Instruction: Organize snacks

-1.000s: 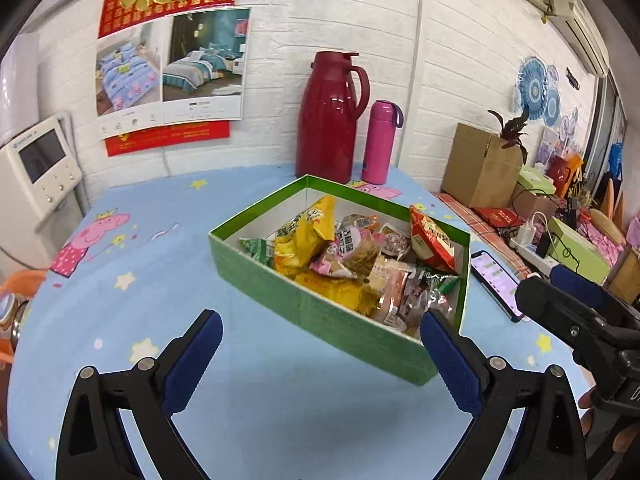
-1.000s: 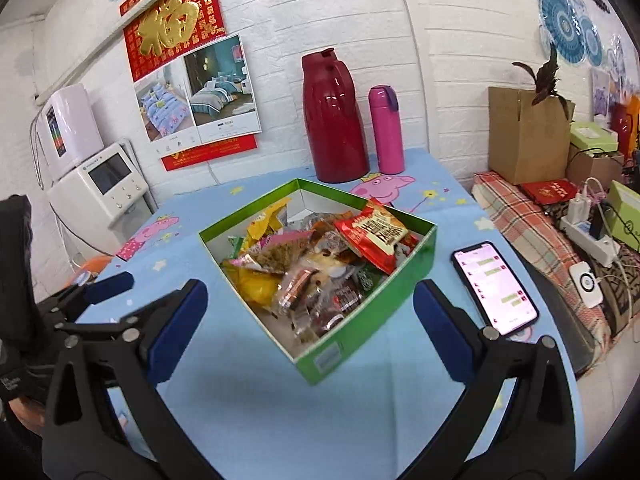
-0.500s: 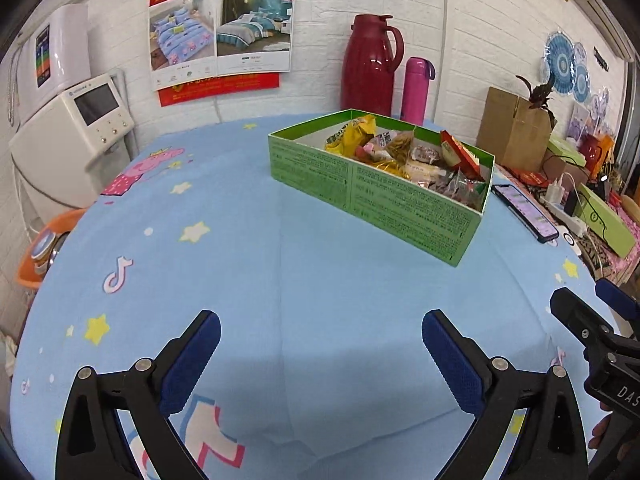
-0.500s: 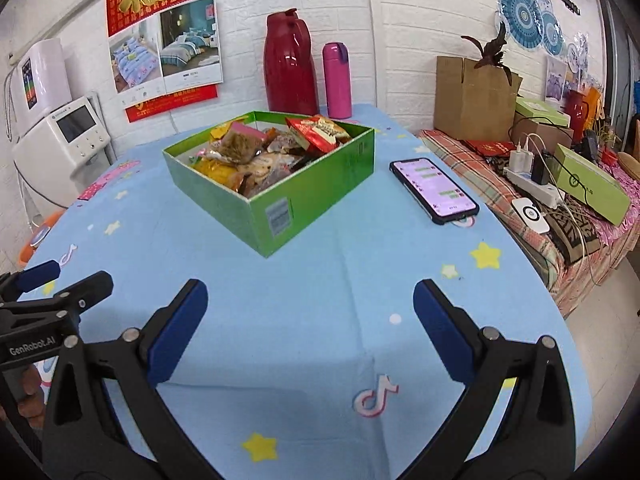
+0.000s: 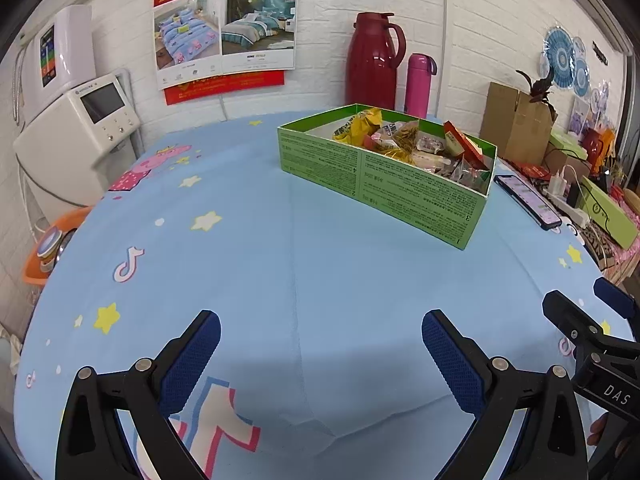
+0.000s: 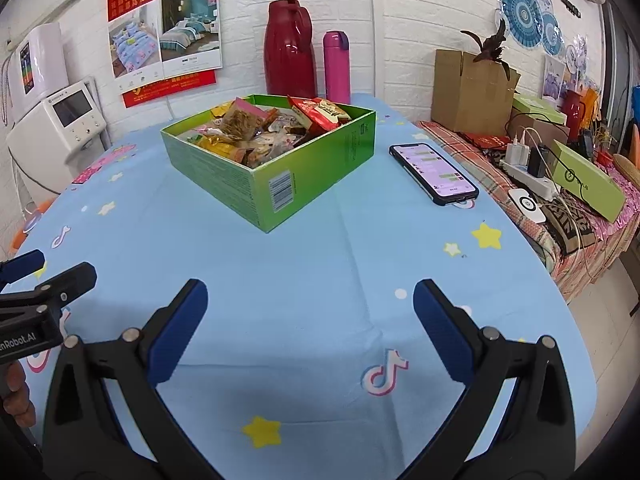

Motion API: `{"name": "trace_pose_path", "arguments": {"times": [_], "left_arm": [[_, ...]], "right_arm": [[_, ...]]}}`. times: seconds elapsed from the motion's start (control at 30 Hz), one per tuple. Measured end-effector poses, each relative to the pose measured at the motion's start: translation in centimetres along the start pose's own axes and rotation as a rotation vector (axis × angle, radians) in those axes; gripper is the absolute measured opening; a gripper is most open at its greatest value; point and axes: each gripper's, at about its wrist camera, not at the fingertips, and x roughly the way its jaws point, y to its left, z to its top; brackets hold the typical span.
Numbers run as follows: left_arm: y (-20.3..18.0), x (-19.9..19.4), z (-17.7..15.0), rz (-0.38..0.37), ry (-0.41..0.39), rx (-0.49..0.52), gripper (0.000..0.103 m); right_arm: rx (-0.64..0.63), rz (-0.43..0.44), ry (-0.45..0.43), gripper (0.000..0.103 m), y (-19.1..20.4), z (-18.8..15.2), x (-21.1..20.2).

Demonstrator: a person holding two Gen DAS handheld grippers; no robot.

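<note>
A green cardboard box (image 5: 384, 184) (image 6: 304, 176) stands near the far middle of the blue table, filled with several wrapped snacks (image 5: 412, 144) (image 6: 272, 128), a red packet (image 6: 320, 114) on top at its right. My left gripper (image 5: 320, 344) hangs open low over the near table edge, well short of the box, nothing between its blue pads. My right gripper (image 6: 310, 316) is likewise open and empty, near the front edge. Each gripper shows at the side of the other's view.
A phone (image 6: 434, 172) lies right of the box. A dark red jug (image 6: 290, 48) and pink bottle (image 6: 337, 66) stand behind it by the wall. A white machine (image 5: 76, 136) is at the left; a cardboard box (image 6: 468, 88) and cluttered bench at the right.
Both grippers have pulled back and down from above the box toward the near table edge; the box now lies farther off. Both stayed open.
</note>
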Motion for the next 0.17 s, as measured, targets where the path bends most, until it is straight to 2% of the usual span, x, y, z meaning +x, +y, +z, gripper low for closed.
{"name": "trace_pose_path", "arguments": {"times": [0.17], "left_arm": [[0.52,0.02,-0.17,-0.003,0.002,-0.011,0.103]], "right_arm": [[-0.003,0.002,0.001,0.102,0.35,0.0,0.03]]}}
